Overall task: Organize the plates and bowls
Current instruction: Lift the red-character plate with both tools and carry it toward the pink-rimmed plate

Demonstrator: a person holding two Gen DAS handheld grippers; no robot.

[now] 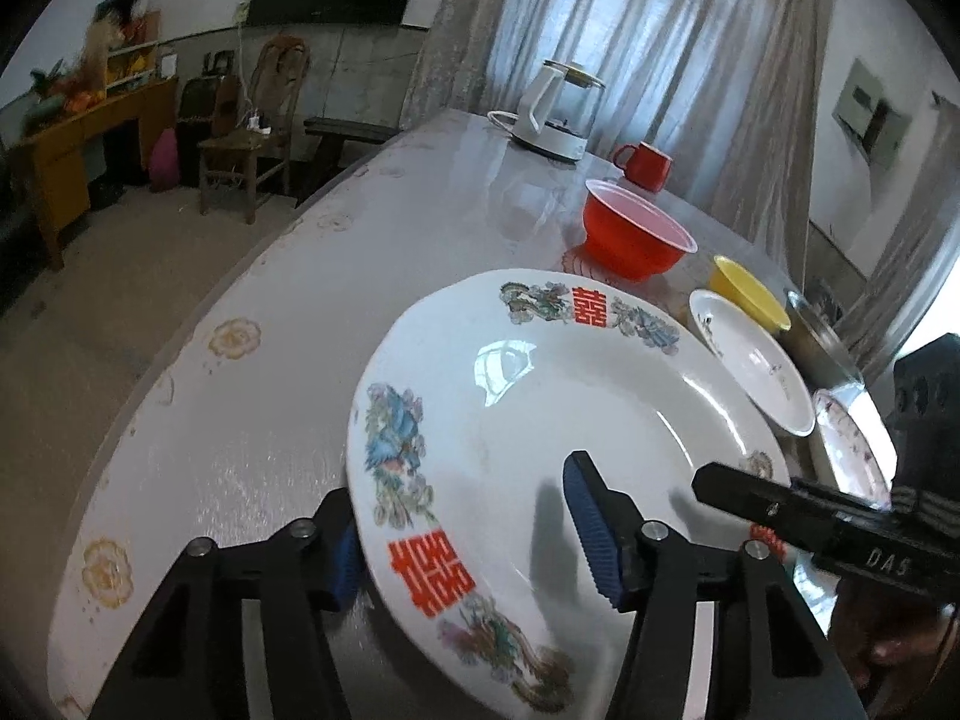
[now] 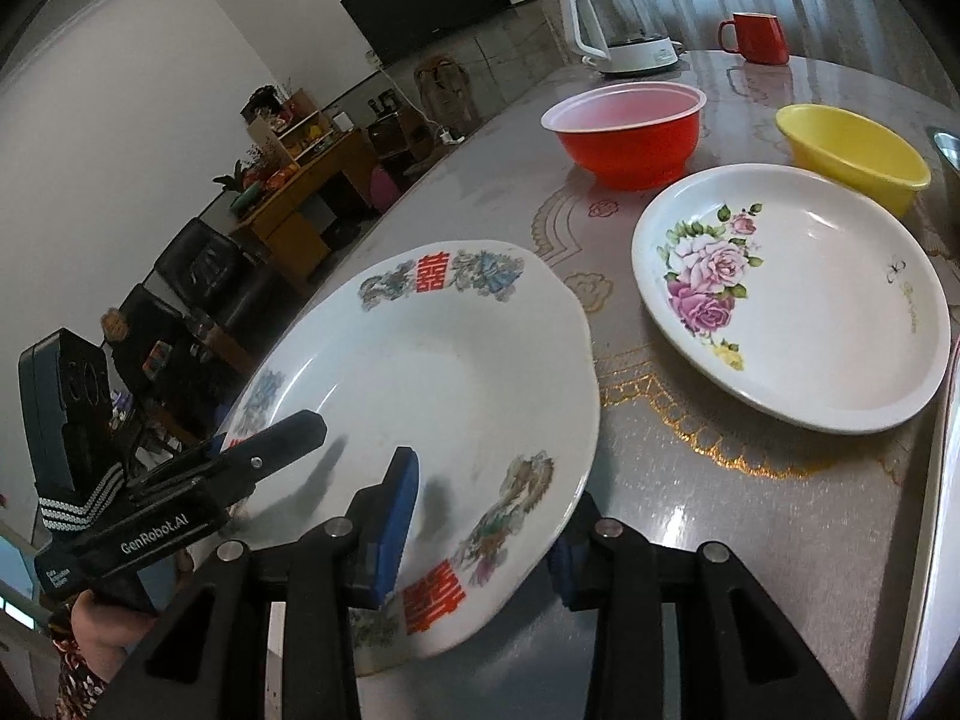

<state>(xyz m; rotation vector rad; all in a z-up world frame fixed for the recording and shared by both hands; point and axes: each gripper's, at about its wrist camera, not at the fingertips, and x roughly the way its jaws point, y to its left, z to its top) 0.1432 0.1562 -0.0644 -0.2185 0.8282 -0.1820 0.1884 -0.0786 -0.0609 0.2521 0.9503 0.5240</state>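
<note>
While both grippers straddle opposite rim edges of dragon plate, lift-and-stack step looks in hand. Right gripper — jaws partly closed, pads either side of rim, apparently clamping. Left gripper — jaws wider, rim between pads, contact unclear. Rose plate sits just right of dragon plate; red bowl and yellow bowl beyond. Next move likely calls for level lift onto rose plate.

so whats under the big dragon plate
Under the dragon plate, one pad of each pair of tongs shows below the rim: right tongs, left tongs. The table beneath is covered.
</note>
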